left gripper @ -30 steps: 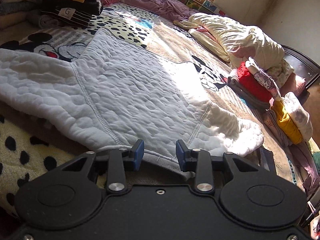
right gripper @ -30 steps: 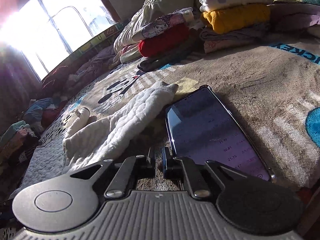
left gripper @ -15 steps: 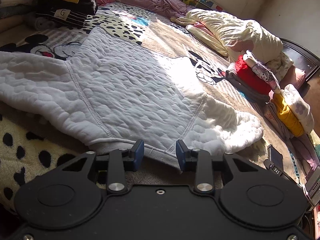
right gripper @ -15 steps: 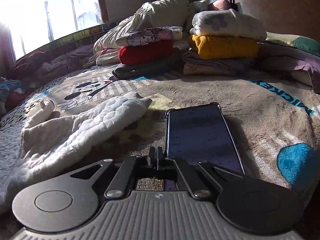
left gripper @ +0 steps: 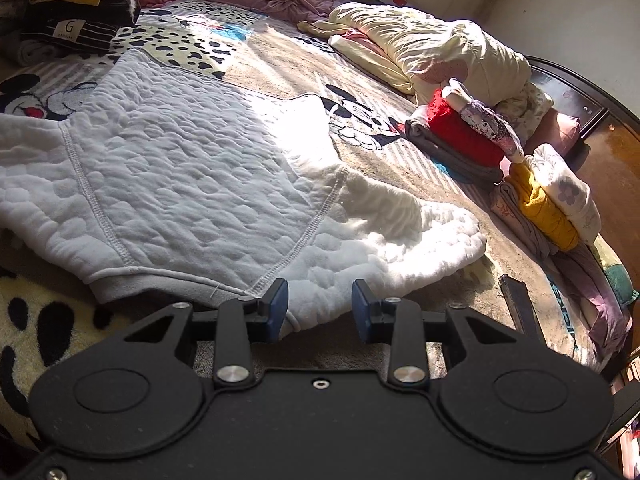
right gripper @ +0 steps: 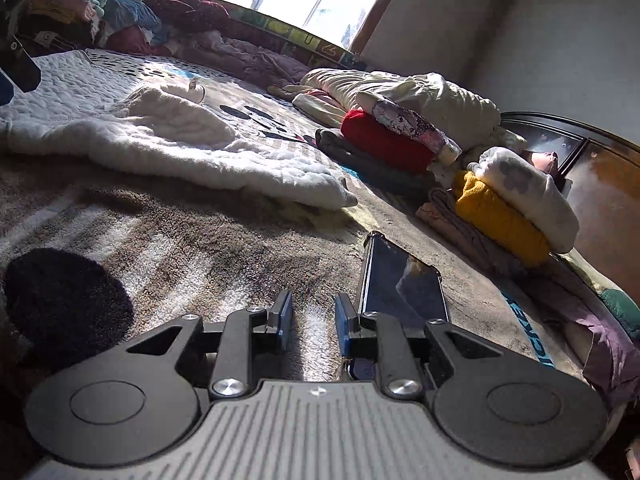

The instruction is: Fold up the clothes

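A white quilted sweatshirt point(left gripper: 192, 168) lies spread flat on the patterned blanket, one sleeve point(left gripper: 412, 236) stretched toward the right. My left gripper point(left gripper: 319, 311) is open, its blue pads at the garment's near hem, with the edge of the fabric lying between them. In the right wrist view the same sweatshirt point(right gripper: 168, 140) lies ahead to the left. My right gripper point(right gripper: 313, 319) hovers open over bare blanket, holding nothing, with a phone just to its right.
A phone point(right gripper: 404, 284) lies screen up beside the right gripper. Folded stacks sit along the right: red on grey point(left gripper: 460, 136), yellow and floral point(left gripper: 556, 204). Another stack point(left gripper: 72, 16) sits at the far left. Crumpled bedding point(left gripper: 436, 52) lies at the back.
The right gripper opened from shut and swung left, off the phone and toward the sweatshirt. The left gripper slid right along the hem toward the sleeve seam, staying open.
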A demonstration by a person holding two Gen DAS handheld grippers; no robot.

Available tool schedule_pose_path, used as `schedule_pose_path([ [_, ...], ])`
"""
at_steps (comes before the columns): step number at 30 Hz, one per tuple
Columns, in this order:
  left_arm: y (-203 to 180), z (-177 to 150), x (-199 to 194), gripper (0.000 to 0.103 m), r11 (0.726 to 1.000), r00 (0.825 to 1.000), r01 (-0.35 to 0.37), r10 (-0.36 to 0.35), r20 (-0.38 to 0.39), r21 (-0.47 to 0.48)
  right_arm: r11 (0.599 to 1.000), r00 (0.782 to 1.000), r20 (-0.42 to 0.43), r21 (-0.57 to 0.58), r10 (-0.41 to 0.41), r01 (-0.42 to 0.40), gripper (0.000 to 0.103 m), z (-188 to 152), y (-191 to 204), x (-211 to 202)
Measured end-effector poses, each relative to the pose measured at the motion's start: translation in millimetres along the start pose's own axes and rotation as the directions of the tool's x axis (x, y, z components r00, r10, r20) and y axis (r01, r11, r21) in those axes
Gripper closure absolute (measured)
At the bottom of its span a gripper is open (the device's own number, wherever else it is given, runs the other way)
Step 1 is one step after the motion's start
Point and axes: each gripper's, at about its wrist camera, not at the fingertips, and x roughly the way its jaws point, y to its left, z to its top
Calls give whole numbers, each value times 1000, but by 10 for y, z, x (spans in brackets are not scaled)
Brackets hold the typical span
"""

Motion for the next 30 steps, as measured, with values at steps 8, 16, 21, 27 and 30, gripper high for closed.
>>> schedule_pose_path([
  [8,58,36,-136,71,1000,1000,-8,8,24,-2,983,996,-64,169,-58,68,80,-9,-562,346],
  [16,108,73,-157,71,1000,999,-17,17,40,-15,926,996,-86,375,-19,50,73,-194,-1019,476],
  [21,54,-5,-120,63,1000,999,-13,12,32,17,902,998,-31,430,54,-35,59,-141,-854,288],
  [27,54,-47,-157,52,996,997,-39,34,62,77,761,965,75,601,252,-245,34,116,-748,268],
  [30,115,-32,-187,48,995,995,-57,50,82,82,625,940,88,726,330,-288,29,167,-786,447],
])
